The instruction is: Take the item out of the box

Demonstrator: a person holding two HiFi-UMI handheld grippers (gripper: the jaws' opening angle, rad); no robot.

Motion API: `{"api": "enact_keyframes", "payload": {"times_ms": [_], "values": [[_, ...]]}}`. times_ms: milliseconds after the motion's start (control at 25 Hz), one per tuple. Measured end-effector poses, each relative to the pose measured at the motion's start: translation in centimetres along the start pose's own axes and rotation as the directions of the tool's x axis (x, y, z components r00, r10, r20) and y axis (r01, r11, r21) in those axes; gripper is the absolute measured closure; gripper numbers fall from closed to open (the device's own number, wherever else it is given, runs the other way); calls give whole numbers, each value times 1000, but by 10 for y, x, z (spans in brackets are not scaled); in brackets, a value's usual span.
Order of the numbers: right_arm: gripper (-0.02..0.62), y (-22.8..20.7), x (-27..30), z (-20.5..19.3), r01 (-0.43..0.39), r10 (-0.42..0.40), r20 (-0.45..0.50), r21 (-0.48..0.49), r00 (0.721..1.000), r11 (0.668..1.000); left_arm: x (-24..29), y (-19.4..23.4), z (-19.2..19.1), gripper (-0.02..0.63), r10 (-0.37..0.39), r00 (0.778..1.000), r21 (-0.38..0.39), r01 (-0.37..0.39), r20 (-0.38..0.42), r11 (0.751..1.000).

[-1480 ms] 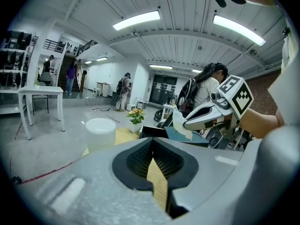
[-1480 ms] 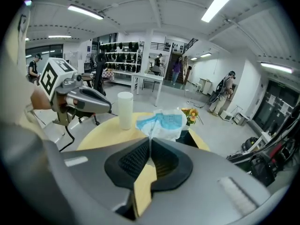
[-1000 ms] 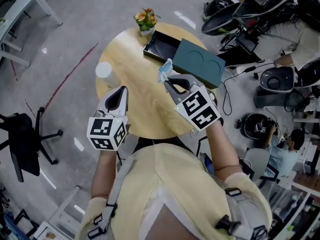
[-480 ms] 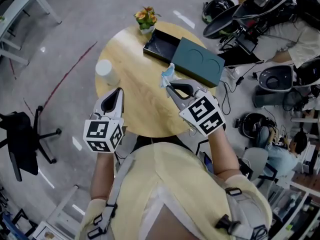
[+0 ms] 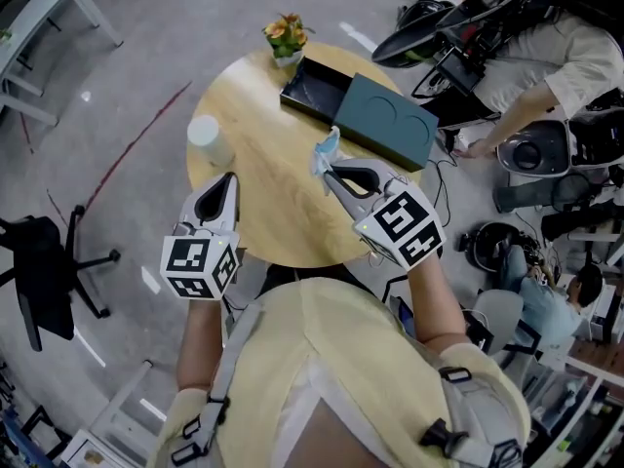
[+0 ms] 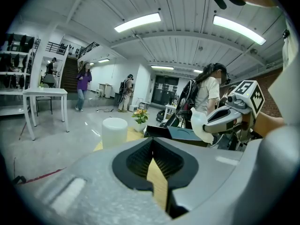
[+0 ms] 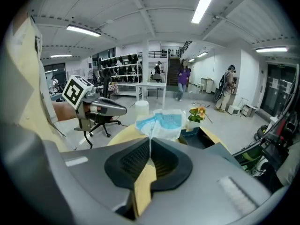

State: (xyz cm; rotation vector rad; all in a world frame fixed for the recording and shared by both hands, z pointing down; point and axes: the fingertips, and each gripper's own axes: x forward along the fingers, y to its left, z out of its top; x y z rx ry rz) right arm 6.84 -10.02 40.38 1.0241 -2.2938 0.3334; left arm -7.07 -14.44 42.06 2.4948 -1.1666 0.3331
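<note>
Packet (image 7: 161, 124) edge between jaws: right gripper view only

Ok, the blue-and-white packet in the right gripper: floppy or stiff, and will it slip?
Probably floppy: the packet looks thin and crinkled. Likely light, since it sticks out past the right gripper while pinched only by one edge. Its film looks smooth, so it may slip.

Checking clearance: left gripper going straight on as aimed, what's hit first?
Probably the open black box tray beside the small potted flowers; the white cylindrical cup sits left of that line. Depth unclear.
</note>
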Motion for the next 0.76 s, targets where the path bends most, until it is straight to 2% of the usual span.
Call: {"api": "enact_keyframes", "payload": {"times_ms": [360,760], "values": [[581,2,-2,4,-1,1,14,-5,1000,1000,0,-11,16,600,-18,999,7,17,43,1000],[581,2,-5,6,-8,8,21,8,1000,1000,-5,-11,16,600,-11,999,13,11,36,1000]]}}
